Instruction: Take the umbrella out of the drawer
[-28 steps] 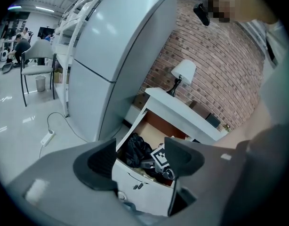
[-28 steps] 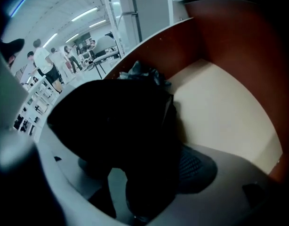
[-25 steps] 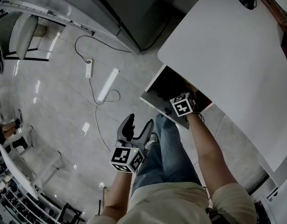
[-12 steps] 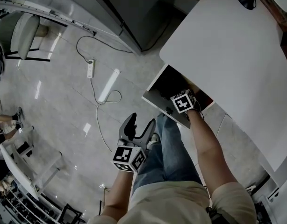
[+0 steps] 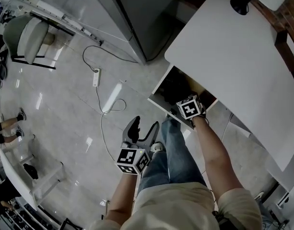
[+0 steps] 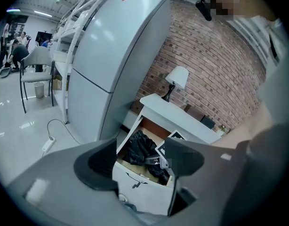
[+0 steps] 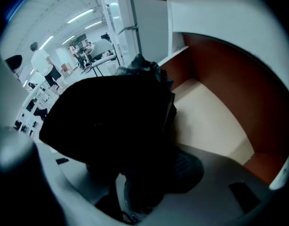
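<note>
The white drawer [image 5: 159, 91] stands pulled out under the white desk top [image 5: 233, 56]. A black folded umbrella [image 6: 139, 147] lies bunched inside it on the pale drawer floor [image 7: 205, 121]. My right gripper [image 5: 187, 104] reaches down into the drawer. Its jaws have just been closing, and they grip the umbrella [image 7: 111, 121], whose dark fabric fills the space between them. My left gripper [image 5: 143, 131] hangs open above the floor, in front of the drawer and apart from it, with nothing between its fingers [image 6: 95, 166].
A tall grey refrigerator [image 5: 137, 13] stands left of the desk. On the desk's far end is a lamp [image 5: 240, 1]. A power strip with a looping cable [image 5: 96, 76] lies on the tiled floor, and a chair [image 5: 25, 35] stands at the far left.
My right gripper has lifted a little at the drawer, still over the umbrella. My left gripper has come up slightly. The head view has shifted.
</note>
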